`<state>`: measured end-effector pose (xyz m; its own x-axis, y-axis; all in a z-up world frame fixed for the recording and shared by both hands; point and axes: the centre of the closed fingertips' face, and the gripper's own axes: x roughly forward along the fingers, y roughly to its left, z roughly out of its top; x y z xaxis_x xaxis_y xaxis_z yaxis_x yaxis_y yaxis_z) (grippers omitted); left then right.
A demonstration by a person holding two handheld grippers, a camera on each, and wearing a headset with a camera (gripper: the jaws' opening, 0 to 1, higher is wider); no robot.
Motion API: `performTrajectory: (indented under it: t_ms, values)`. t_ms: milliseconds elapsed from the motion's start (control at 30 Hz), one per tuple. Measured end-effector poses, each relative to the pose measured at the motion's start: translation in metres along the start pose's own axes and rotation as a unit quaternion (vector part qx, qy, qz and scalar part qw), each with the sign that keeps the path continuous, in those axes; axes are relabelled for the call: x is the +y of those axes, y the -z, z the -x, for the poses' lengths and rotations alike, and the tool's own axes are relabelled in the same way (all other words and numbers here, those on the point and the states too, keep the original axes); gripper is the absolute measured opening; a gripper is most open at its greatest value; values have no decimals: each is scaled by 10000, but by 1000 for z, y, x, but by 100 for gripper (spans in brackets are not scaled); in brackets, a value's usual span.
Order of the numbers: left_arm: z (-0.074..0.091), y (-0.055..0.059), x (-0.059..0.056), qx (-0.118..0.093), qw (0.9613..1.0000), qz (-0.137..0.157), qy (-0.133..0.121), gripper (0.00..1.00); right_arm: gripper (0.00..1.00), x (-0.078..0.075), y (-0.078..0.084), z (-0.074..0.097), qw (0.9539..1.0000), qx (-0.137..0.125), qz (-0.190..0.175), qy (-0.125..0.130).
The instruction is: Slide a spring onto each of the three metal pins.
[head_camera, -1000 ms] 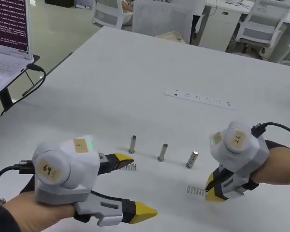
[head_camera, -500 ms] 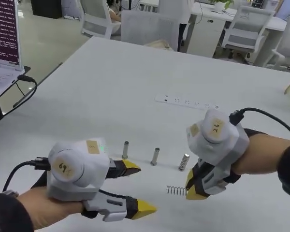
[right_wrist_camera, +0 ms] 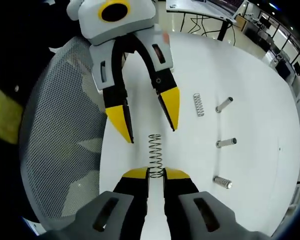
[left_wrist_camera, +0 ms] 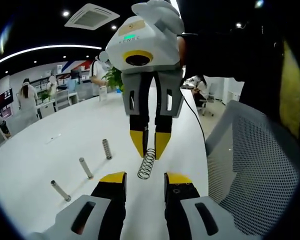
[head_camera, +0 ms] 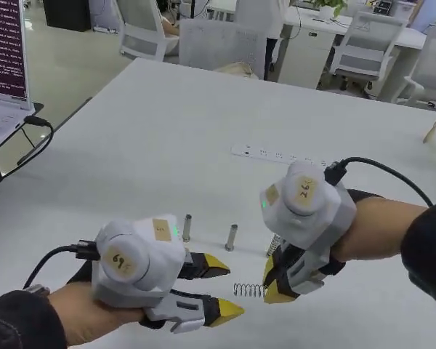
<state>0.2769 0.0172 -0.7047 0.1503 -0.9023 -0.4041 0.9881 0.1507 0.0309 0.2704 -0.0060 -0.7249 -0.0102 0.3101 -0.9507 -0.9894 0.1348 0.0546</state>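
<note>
Steel spring (right_wrist_camera: pixel 155 155) pinched by one end in my right gripper (right_wrist_camera: pixel 156 174), jaws nearly closed. Left gripper (right_wrist_camera: pixel 150 131) gapes empty at its free end. I'd tip it upright, then lower over the bare pin (head_camera: pixel 231 238) at its 11 o'clock, head view.

White workbench (head_camera: pixel 203 123) — grey office chairs (head_camera: pixel 214 47) beyond, laptop (head_camera: pixel 3 73) left.

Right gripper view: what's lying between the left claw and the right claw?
One spring: the right claw pinches its near end, and its far end points toward the open left claw.
</note>
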Motion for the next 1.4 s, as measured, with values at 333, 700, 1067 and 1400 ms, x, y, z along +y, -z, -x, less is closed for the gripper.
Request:
performTrajectory:
  t_ms: [333, 700, 1067, 1400]
  values:
    - [-3, 0, 1, 1, 9999, -143, -12, 10, 8, 3, -5, -1, 10000, 16, 73, -49]
    - [-3, 4, 1, 73, 9997, -222, -21, 4, 8, 3, -9, 6, 9999, -22, 118, -17]
    - [-4, 7, 2, 145, 9995, -269, -43, 3, 8, 3, -20, 19, 9994, -247, 196, 109]
    - [0, 5, 4, 26, 9996, -269, -56, 1, 8, 4, -36, 30, 9979, -519, 321, 211]
